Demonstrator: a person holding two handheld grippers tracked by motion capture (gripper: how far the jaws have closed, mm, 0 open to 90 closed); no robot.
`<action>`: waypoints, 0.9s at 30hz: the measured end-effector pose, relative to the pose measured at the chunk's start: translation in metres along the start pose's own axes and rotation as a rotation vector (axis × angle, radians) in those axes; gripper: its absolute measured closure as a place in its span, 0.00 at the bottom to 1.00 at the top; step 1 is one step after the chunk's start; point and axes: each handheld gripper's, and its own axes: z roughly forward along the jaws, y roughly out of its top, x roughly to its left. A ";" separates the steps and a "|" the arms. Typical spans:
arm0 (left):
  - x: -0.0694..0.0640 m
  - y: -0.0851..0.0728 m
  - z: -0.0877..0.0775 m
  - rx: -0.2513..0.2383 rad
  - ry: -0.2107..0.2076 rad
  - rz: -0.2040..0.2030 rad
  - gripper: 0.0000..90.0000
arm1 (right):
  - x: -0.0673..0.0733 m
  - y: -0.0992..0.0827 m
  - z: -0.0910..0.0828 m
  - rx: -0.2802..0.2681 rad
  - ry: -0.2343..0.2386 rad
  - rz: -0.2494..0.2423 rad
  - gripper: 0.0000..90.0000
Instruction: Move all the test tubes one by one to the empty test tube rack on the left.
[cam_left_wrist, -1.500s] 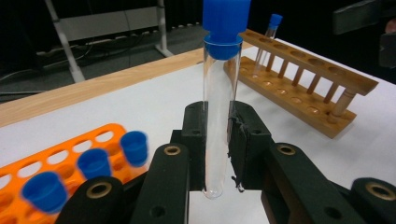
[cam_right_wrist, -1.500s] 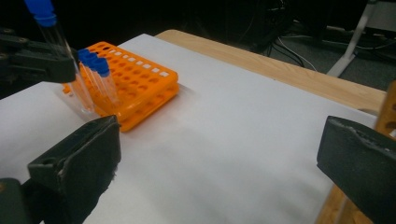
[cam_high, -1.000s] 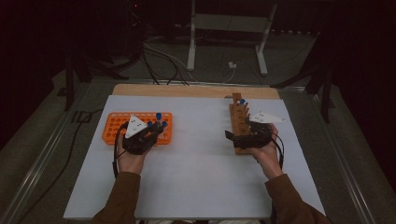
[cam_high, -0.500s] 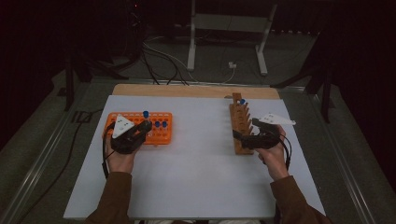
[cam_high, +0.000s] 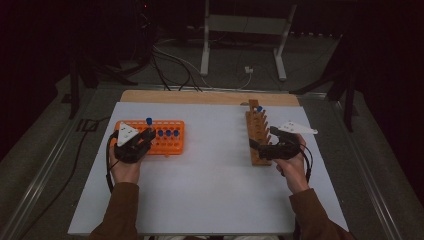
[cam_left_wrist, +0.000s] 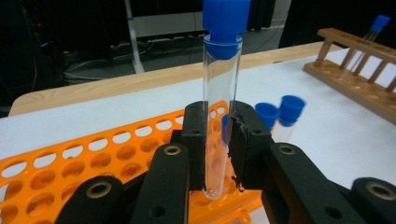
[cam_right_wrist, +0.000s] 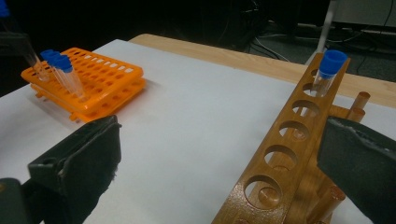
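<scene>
The left hand-held gripper (cam_left_wrist: 218, 140) is clamped on a clear blue-capped tube (cam_left_wrist: 219, 116), holding it upright right over the orange rack (cam_left_wrist: 93, 158), with more capped tubes (cam_left_wrist: 280, 116) standing blurred just beyond its jaws. The right hand-held gripper (cam_right_wrist: 219, 172) stands wide and holds nothing, the wooden rack (cam_right_wrist: 289, 154) between its jaws with one capped tube (cam_right_wrist: 329, 70) at the far end. From above both grippers' jaws on the white desk (cam_high: 210, 190) are too small to make out
</scene>
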 end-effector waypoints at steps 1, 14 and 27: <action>0.001 -0.001 0.002 0.006 0.002 -0.003 0.87 | 0.000 0.000 0.000 0.000 0.001 0.001 0.00; 0.002 -0.019 0.024 0.084 0.025 -0.001 0.87 | 0.002 -0.002 0.002 0.007 0.015 0.000 0.00; -0.002 -0.029 0.027 0.154 0.029 0.036 0.87 | 0.005 -0.004 0.005 0.021 0.025 -0.011 0.00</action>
